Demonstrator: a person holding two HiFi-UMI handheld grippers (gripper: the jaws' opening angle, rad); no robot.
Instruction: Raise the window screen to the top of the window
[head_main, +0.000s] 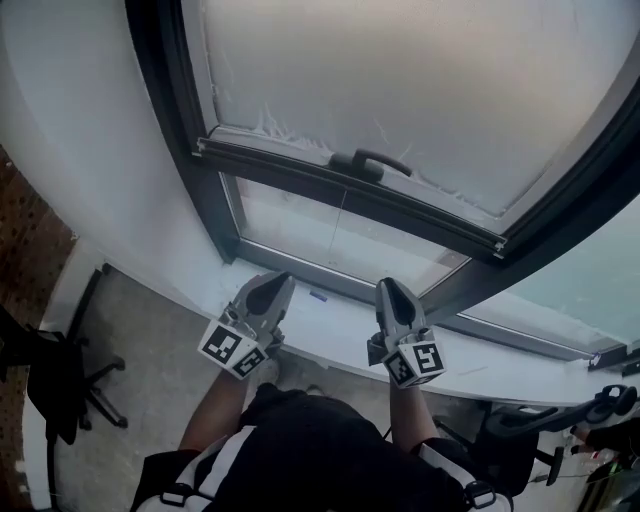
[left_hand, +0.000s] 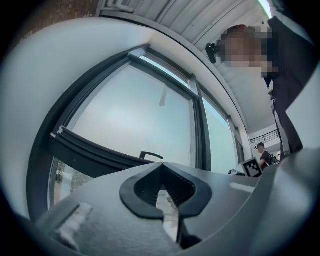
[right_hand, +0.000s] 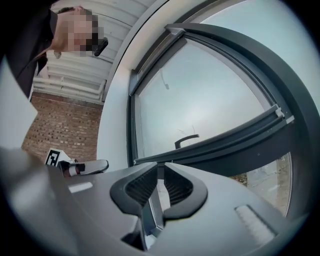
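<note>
The window (head_main: 165, 95) has a dark frame and fills the upper part of the head view. The window screen (head_main: 420, 90), a frosted sheet, covers most of it. The screen's bottom bar (head_main: 300, 168) sits partway up the opening, and a strip of bare glass (head_main: 330, 235) shows beneath that bar. A white sill (head_main: 330, 335) runs along well below the bar.

Both forearms reach forward over the sill, and each gripper points towards the glass below the bar without touching it. The left gripper (head_main: 273, 285) is below the bar's left half, clenched with nothing in it. Its own view shows the jaws meeting at the tips (left_hand: 160, 167). The right gripper (head_main: 391, 290) is below the bar's dark handle (head_main: 372, 160), with its jaws a narrow slit apart and empty (right_hand: 160, 168).
</note>
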